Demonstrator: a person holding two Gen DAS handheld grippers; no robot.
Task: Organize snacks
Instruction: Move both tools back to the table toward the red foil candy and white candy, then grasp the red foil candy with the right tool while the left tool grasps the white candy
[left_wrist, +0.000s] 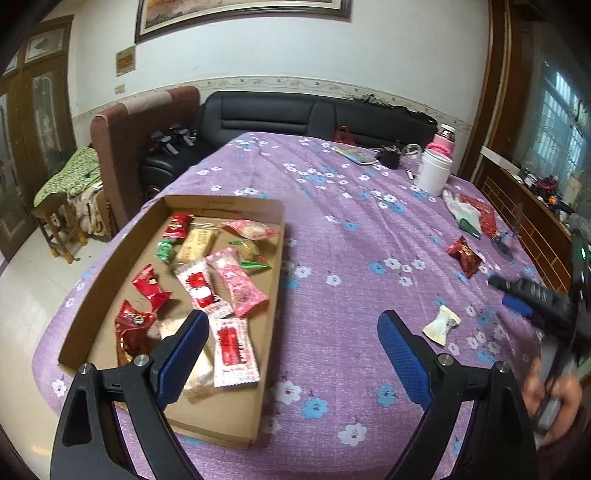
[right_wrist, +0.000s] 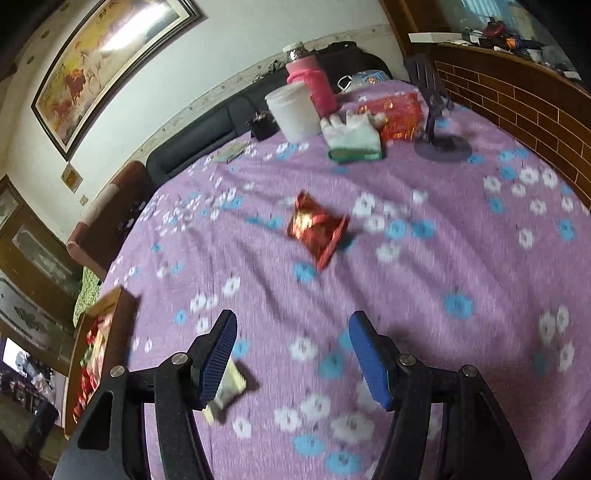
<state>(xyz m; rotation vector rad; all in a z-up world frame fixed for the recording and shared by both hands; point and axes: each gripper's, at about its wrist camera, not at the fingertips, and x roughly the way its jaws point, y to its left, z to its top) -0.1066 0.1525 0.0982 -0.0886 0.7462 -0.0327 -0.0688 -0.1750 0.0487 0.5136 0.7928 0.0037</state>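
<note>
Over the purple flowered cloth (left_wrist: 332, 258), through the left wrist view, our left gripper (left_wrist: 293, 354) stood wide and empty above a shallow cardboard tray (left_wrist: 273, 229) where we counted about eleven crinkly wrapped snacks. Two lay outside: a red foil packet (left_wrist: 464, 255) and a pale candy (left_wrist: 441, 325). From the right wrist view, our right gripper (right_wrist: 291, 358) gaped empty, the blurred packet (right_wrist: 317, 229) ahead, the candy (right_wrist: 228, 391) beside its left finger.

Purple flowered tablecloth (left_wrist: 332, 229), carrying a cardboard tray (left_wrist: 110, 258) on the left; right of the tray, a red packet (left_wrist: 464, 255), cream wrapper (left_wrist: 441, 325), white tub (left_wrist: 434, 171), glove (left_wrist: 461, 212).
</note>
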